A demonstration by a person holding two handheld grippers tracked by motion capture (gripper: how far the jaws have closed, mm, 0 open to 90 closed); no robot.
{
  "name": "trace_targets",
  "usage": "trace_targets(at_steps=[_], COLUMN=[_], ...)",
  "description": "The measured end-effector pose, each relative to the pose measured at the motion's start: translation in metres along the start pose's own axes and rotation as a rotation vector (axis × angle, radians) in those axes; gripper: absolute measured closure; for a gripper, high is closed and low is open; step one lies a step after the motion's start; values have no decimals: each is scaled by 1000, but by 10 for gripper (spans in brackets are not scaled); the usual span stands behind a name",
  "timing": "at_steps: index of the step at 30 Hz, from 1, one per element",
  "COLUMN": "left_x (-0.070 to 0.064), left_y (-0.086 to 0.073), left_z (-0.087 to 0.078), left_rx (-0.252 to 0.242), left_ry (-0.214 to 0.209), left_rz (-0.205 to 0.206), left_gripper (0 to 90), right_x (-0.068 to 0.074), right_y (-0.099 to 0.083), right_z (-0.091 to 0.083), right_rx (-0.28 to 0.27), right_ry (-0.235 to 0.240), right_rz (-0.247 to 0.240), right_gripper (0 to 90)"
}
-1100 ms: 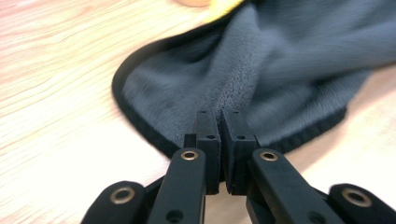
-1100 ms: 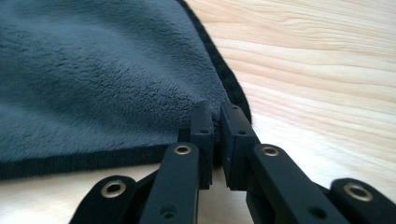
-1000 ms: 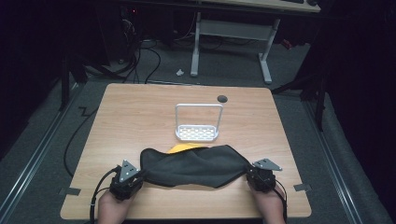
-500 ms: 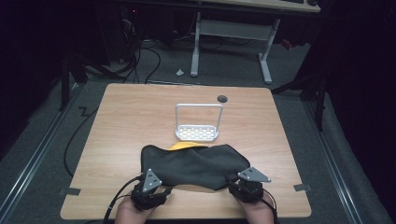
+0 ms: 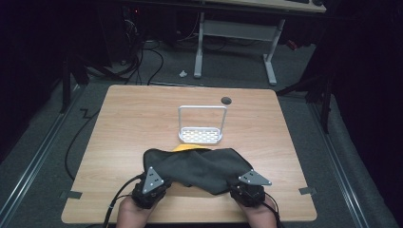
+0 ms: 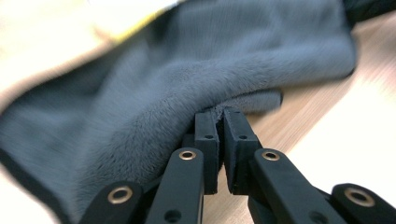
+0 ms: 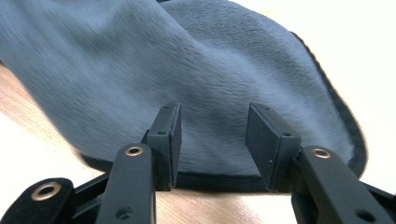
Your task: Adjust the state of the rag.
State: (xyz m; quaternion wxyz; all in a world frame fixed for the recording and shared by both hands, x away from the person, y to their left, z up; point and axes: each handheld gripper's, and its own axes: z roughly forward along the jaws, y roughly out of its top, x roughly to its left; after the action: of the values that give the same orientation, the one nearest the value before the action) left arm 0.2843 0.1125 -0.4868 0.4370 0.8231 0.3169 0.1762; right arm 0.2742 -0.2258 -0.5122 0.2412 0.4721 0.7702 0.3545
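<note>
Your cloth [image 5: 199,168] is dark grey and fleecy with a black hem, lying rumpled across the near middle of the table; its left corner is lifted and pinched, its right edge rests flat on the wood

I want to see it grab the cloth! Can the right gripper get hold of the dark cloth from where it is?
Probably yes. The right gripper has its jaws open, with the hem of the dark cloth lying on the table right at their tips and nothing between.
</note>
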Motion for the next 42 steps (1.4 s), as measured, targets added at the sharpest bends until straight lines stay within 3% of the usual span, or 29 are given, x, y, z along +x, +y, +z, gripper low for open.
trace_targets(at_steps=[2,6,8,10,12,13,14,15,16,19,21,22,24,25,27,29,31,33,35,38,40,41,42], left_x=[5,18,28,45,50,58,58,62,62,68,72,71,63,63,48,31,20,19,20,32,51,51,57], left_y=[4,4,-1,-11,-15,-23,-23,-26,-26,-25,-26,-26,-25,-25,-25,-27,-29,-30,-33,-34,-36,-36,-37], left_z=[-14,-26,-29,-29,-28,-26,-26,-27,-27,-36,-47,-46,-38,-38,-22,-3,11,14,19,21,21,21,19], left_rx=[-38,-58,-44,6,25,67,67,65,65,34,-15,-19,-7,-7,36,108,165,175,193,174,159,159,163], left_ry=[3,10,20,20,22,5,5,18,18,66,90,70,28,28,-37,-82,-72,-79,-73,-36,63,63,94], left_rz=[-12,-46,-71,-122,-139,-195,-195,-237,-237,-258,-279,-285,-271,-271,-247,-205,-153,-159,-146,-156,-172,-172,-191], left_gripper=[853,850,845,838,827,808,789,768,755,713,706,707,702,697,694,691,680,676,677,688,690,689,673], right_x=[-1,-3,-6,-13,-15,-20,-22,-23,-23,-24,-22,-23,-23,-23,-23,-23,-21,-19,-13,-4,4,4,5], right_y=[-1,-3,-7,-7,-7,-8,-8,-9,-9,-10,-10,-9,-8,-8,-7,-8,-12,-13,-18,-28,-32,-32,-26], right_z=[2,7,15,16,16,15,14,13,13,8,5,4,3,3,5,10,6,3,-6,-18,-29,-29,-31], right_rx=[9,38,85,77,78,80,79,78,78,84,75,63,42,42,46,74,97,107,119,123,114,114,83], right_ry=[0,2,-8,-13,-24,-41,-38,-39,-39,-33,-32,-35,-42,-42,-52,-57,-46,-35,-20,5,30,30,19], right_rz=[4,2,9,31,35,52,59,65,65,56,50,48,52,52,46,47,56,60,54,58,66,66,61], right_gripper=[566,572,580,584,584,584,585,587,587,591,590,590,601,601,613,628,637,637,635,632,616,616,614])
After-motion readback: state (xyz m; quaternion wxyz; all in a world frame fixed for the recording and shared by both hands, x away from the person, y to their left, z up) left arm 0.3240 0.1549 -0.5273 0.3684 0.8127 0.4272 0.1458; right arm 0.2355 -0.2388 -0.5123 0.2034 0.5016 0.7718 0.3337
